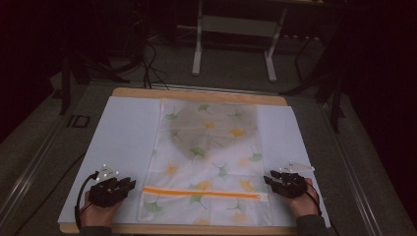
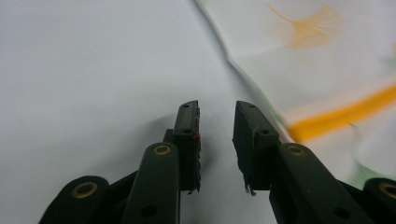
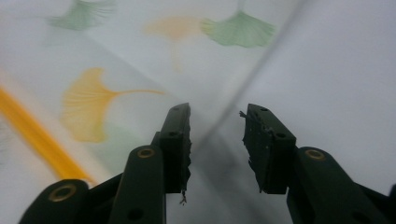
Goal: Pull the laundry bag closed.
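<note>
Dark floor and the legs of a white metal frame (image 1: 235, 42) are being seen beyond the far edge of the counter (image 1: 196, 93), which is being covered by a white sheet (image 1: 123, 142). A laundry bag (image 1: 209, 157) printed with green and orange ginkgo leaves is being laid flat down the middle of the counter, reaching from near the far edge to the near edge. Its orange zipper (image 1: 204, 192) is being run across it close to the near edge. A greyish patch is being shown through the fabric at the far end.

The left tool (image 1: 129, 184) is being held near the near-left corner, just beside the bag's left edge, its jaws standing apart over bare sheet with nothing between them. The right tool (image 1: 268, 180) is being held near the near-right corner, its jaws also parted, straddling the bag's right edge (image 3: 243, 98) without pressing on it.
</note>
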### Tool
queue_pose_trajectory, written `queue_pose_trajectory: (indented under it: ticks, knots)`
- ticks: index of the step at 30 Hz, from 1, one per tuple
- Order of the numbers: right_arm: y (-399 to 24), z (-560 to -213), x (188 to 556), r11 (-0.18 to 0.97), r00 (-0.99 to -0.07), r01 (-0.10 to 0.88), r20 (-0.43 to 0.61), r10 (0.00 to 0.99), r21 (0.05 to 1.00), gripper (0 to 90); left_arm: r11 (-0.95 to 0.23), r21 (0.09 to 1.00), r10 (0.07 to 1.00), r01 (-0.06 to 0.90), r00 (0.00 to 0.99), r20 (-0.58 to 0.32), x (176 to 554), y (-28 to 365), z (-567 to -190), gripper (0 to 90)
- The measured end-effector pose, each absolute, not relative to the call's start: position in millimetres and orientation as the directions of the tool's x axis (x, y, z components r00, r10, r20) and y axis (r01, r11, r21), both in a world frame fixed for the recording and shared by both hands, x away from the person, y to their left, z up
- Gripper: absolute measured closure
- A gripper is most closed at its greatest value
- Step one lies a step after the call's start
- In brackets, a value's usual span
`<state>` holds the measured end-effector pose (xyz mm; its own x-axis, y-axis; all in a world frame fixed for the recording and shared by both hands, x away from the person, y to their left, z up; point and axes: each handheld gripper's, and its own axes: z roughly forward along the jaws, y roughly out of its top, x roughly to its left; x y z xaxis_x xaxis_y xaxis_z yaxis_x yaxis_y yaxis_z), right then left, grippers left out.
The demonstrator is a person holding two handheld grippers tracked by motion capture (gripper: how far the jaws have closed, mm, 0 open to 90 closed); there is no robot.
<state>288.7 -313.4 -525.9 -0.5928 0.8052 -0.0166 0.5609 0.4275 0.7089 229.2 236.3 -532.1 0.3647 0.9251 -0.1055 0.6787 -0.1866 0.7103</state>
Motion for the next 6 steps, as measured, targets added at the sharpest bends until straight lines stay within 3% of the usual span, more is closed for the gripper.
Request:
queue_pose_trajectory:
  ticks: [6]
  knots:
    - [-315.4,-534.6,293.8,0.383,-0.521,0.589,-0.028,0.853,0.712,56.5,-0.191,0.719,0.958,0.668,0.286,-0.010,237.0,236.0,-535.2,63.6]
